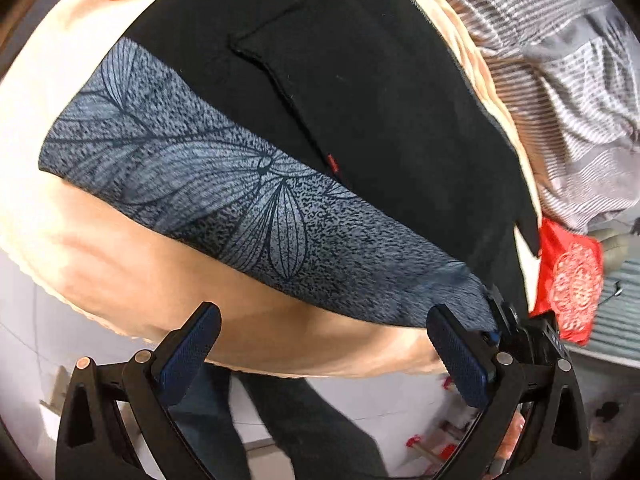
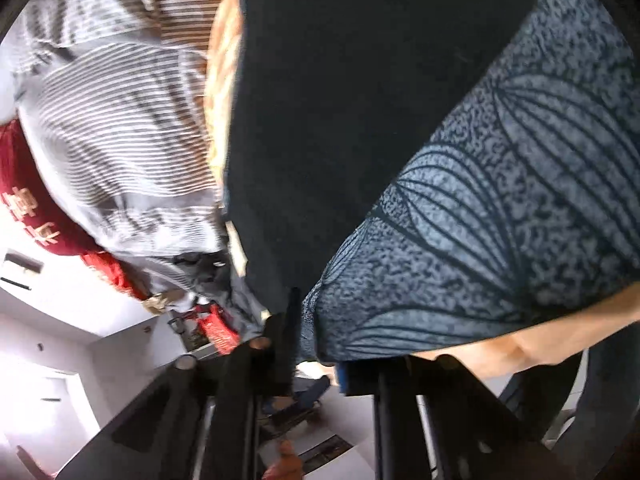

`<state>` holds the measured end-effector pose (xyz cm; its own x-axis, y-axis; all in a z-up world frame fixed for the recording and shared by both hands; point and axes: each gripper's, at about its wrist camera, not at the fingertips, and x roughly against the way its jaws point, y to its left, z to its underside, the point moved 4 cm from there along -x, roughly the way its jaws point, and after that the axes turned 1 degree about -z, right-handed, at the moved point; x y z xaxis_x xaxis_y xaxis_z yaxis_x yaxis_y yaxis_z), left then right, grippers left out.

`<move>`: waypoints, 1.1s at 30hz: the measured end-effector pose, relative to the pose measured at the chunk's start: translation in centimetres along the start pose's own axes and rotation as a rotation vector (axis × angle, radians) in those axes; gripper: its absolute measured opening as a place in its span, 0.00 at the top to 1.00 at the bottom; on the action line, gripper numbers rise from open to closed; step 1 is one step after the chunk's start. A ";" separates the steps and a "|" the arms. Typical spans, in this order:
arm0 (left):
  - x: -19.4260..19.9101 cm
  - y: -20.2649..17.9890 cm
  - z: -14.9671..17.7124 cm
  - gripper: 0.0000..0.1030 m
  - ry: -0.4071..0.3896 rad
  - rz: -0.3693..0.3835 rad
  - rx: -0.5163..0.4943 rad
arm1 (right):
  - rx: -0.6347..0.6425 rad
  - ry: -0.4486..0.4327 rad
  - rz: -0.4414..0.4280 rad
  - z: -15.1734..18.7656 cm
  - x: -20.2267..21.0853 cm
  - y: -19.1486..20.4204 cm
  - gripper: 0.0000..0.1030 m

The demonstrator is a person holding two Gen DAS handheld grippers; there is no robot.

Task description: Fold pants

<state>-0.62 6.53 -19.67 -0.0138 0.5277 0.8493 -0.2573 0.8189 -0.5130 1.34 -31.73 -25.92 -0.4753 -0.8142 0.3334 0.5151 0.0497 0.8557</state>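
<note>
From the left wrist camera, the pants (image 1: 360,92) lay spread on a peach-coloured padded surface (image 1: 80,248), which may be a bed or cushion; I could not tell which. Their black body carried a stitched pocket (image 1: 280,60) with a small red tab (image 1: 333,163) at its lower end, and a blue-grey leaf-printed band (image 1: 224,196) ran along the near edge. The long axis of that band slanted from the upper left down to the lower right of the frame, ending beside the right finger. The left hand-held gripper (image 1: 320,348) hovered just short of the fabric with its jaws spread wide and nothing between its blue pads (image 1: 188,348). Past the pants, to the right, lay a grey striped cloth (image 1: 560,80) and a red item with a white circular pattern (image 1: 572,284). From the right wrist camera, the same black pants (image 2: 340,120) filled the upper middle, and the leaf-printed band (image 2: 500,220) swept from the upper right down toward the bottom centre. The right hand-held gripper (image 2: 316,356) sat at that lower corner with its jaws drawn close and a fold of the band between them, so it looked clenched on the pants. On the left were the striped cloth (image 2: 120,128) and a dark red fabric with pale characters (image 2: 36,208). No containers showed in either view.
</note>
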 end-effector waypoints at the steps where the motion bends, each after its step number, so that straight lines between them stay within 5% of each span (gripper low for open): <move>1: -0.2 0.0 -0.2 0.00 -0.001 0.019 0.014 | 0.005 0.003 -0.016 0.1 0.2 0.6 0.90; 9: 0.4 0.7 -3.7 0.01 -0.083 0.128 0.148 | 0.031 0.023 -0.063 0.3 2.1 4.3 0.91; 13: 1.6 0.7 -5.0 0.53 -0.123 0.112 0.125 | 0.039 0.029 -0.028 0.2 1.9 5.2 0.91; 15: 2.6 0.3 -5.3 0.64 -0.126 0.119 0.097 | 0.039 0.027 0.012 0.2 2.1 5.1 0.91; 23: 8.3 -3.7 -8.0 0.64 -0.197 0.035 -0.085 | 0.174 0.017 0.087 -1.2 3.1 10.2 0.91; 33: 6.4 -10.2 -19.0 0.64 -0.273 -0.024 -0.144 | 0.334 0.098 0.160 -12.5 -1.0 17.6 0.91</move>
<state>20.27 5.87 -11.38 -0.2737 0.4440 0.8532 -0.1217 0.8639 -0.4887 19.78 -37.28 -16.09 -0.3289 -0.8317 0.4472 0.3088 0.3528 0.8833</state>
